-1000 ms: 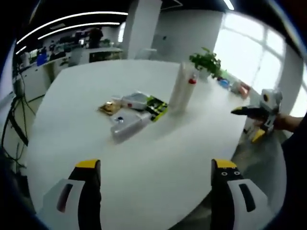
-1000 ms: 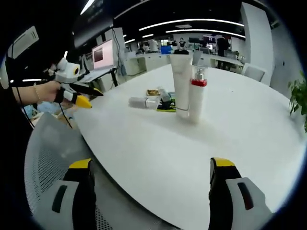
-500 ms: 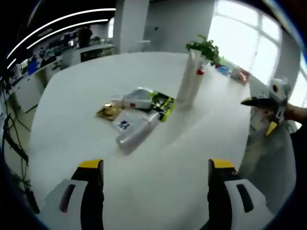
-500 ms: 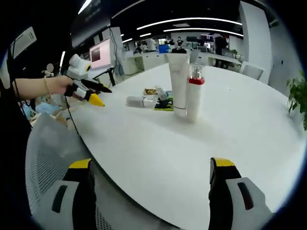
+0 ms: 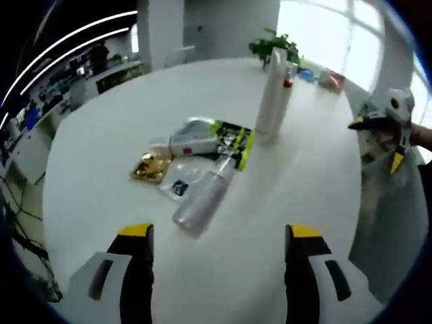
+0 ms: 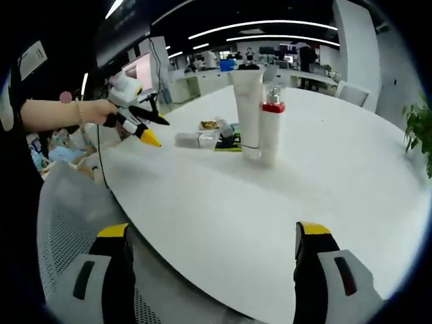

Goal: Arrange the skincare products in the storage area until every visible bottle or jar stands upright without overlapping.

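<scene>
No legible text on any product or surface.

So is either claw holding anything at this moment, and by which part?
Nothing is held. The left claw and right claw are both open, above the white table, short of the products.

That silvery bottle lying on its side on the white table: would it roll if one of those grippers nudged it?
Probably: the silvery bottle looks round and lies flat on the smooth white table. Its glossy surface may slip between jaws. It looks light, though that's uncertain.
</scene>
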The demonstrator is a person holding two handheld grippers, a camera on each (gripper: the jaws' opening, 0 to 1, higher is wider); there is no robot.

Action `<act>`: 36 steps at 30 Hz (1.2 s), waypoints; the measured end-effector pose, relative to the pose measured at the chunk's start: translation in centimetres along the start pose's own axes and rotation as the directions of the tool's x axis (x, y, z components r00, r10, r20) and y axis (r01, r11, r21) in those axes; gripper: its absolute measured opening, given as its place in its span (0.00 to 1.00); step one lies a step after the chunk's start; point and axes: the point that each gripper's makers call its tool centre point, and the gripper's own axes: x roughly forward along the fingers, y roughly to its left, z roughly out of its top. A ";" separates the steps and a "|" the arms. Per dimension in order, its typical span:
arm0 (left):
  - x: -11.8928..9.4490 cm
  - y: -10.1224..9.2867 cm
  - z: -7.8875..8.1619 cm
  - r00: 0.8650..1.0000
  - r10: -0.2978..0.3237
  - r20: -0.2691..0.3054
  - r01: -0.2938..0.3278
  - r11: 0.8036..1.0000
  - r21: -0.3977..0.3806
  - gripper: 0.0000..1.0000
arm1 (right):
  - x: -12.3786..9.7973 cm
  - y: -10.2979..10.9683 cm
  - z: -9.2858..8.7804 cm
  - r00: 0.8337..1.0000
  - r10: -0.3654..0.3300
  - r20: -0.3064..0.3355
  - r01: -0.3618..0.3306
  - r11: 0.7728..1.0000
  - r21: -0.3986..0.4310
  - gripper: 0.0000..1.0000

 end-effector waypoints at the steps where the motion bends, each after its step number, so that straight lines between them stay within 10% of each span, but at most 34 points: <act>1: 0.3 0.1 0.2 1.000 -0.001 -0.005 0.001 1.000 0.010 0.70 | 0.0 0.0 0.0 1.000 -0.001 0.000 0.001 1.000 0.001 0.99; 36: 6.4 1.9 1.0 0.959 -0.046 -0.280 0.134 0.944 0.303 0.38 | 0.1 -0.6 -0.6 1.000 -0.013 -0.022 0.013 1.000 0.026 0.99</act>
